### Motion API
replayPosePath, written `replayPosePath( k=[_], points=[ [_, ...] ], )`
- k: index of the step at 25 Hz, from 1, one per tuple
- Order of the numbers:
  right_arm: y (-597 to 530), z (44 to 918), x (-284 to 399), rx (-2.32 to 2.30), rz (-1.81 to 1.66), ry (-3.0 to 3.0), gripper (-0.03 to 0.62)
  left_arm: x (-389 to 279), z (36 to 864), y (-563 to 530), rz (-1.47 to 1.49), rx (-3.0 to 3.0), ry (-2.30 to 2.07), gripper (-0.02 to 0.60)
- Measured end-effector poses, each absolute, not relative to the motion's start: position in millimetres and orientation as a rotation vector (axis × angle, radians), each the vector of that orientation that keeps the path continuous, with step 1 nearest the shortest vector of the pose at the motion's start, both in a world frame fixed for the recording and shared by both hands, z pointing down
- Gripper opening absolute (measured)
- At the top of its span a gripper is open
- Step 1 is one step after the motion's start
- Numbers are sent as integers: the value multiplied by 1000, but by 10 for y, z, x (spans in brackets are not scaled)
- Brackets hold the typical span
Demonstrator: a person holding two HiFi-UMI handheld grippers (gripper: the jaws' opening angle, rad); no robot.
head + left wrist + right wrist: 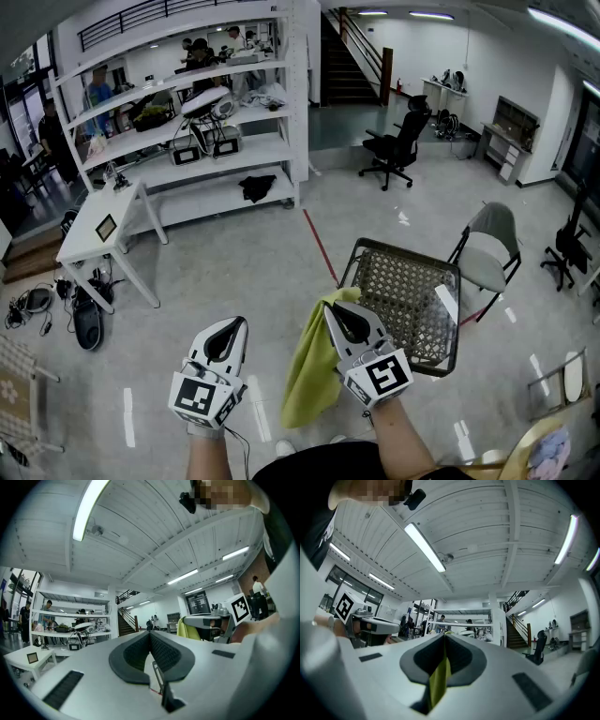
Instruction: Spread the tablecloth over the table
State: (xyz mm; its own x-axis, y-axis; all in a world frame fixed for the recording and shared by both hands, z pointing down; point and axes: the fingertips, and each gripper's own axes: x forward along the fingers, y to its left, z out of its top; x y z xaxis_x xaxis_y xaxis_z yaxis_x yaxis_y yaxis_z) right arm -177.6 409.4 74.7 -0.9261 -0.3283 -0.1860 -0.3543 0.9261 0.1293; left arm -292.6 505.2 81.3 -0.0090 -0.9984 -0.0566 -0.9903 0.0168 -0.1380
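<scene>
A yellow-green tablecloth (314,361) hangs in folds from my right gripper (330,307), which is shut on its top edge; a strip of the cloth (439,681) shows pinched between the closed jaws in the right gripper view. My left gripper (240,322) is held beside it on the left, shut with nothing between its jaws (151,637). From the left gripper view the cloth (187,631) shows beside the right gripper. Both grippers are held about level over the floor. A small white table (98,225) stands at the left, well away from both grippers.
A dark wicker chair (405,300) stands just right of the cloth. A grey chair (487,248), a black office chair (398,141), white shelving (187,112) with gear, cables and shoes (56,309) on the floor at left. People stand behind the shelves.
</scene>
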Motion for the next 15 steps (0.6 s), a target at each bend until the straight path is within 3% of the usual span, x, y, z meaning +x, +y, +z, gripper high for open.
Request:
replayPosePath(
  k=[15],
  points=[
    [3634, 783, -1168, -604, 153, 2885, 14, -2468, 950, 4681, -131, -2145, 2142, 12]
  ],
)
